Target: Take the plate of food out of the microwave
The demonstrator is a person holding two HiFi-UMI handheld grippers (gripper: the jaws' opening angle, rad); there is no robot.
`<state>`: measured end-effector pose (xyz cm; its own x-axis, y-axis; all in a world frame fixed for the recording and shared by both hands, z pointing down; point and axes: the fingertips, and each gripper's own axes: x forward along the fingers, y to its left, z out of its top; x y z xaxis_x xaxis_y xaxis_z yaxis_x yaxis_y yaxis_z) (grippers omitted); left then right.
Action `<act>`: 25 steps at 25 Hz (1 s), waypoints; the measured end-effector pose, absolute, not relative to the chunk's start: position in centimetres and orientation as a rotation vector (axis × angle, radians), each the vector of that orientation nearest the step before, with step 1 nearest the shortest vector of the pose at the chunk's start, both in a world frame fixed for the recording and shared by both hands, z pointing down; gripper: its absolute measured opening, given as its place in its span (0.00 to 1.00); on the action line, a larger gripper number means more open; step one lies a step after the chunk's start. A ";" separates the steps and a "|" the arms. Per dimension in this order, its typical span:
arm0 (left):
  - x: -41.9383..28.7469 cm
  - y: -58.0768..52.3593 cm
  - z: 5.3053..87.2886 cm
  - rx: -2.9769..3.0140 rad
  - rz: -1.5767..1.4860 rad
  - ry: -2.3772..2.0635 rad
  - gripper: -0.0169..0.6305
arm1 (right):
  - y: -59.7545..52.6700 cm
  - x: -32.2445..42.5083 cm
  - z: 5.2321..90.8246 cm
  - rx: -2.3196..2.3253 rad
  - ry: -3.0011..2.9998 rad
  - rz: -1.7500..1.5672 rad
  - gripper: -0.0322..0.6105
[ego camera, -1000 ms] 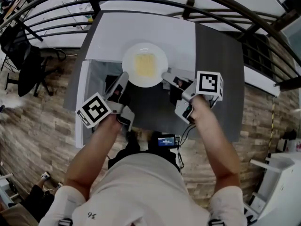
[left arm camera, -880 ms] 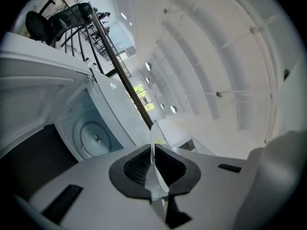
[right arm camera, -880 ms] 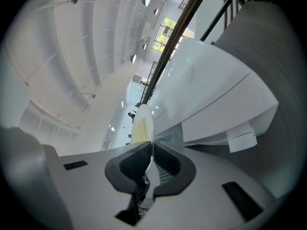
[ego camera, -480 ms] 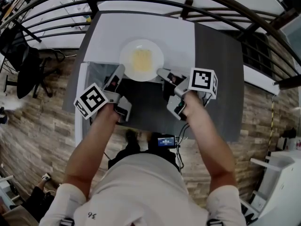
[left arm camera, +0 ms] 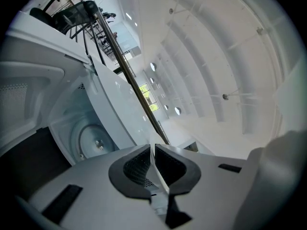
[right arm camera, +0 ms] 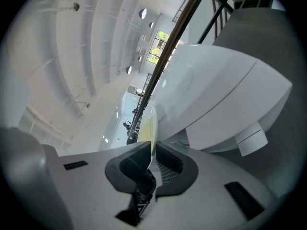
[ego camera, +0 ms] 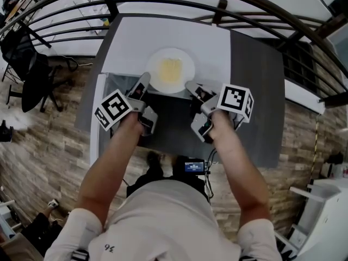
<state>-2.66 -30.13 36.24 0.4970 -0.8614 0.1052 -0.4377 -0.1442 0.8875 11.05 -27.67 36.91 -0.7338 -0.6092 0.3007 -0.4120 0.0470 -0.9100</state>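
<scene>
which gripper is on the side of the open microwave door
The left gripper, clamping the plate rim right beside the door; the right gripper holds the opposite rim.

A dark grey bench (ego camera: 255, 91) fills the middle of the frame, standing on a wood-plank floor (ego camera: 43, 145). A white microwave (ego camera: 163, 37) sits on its upper-left part.

A black office chair (ego camera: 28, 76) is seen at the left on the wood-plank floor (ego camera: 49, 151); a dark railing (ego camera: 110, 1) is seen curving across the top.
</scene>
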 end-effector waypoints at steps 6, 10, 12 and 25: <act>-2.5 -31.1 35.9 1.763 -0.573 -1.107 0.07 | -27.5 11.2 37.0 -1.127 2.188 -1.739 0.08; -2.4 -31.3 35.6 1.770 -0.567 -1.115 0.07 | -27.2 11.1 37.1 -1.154 2.187 -1.735 0.11; -2.3 -31.5 35.5 1.781 -0.557 -1.119 0.07 | -27.1 11.0 36.9 -1.149 2.159 -1.741 0.11; -2.4 -32.8 34.7 1.904 -0.452 -1.215 0.07 | -27.2 11.4 35.7 -1.191 2.162 -1.648 0.28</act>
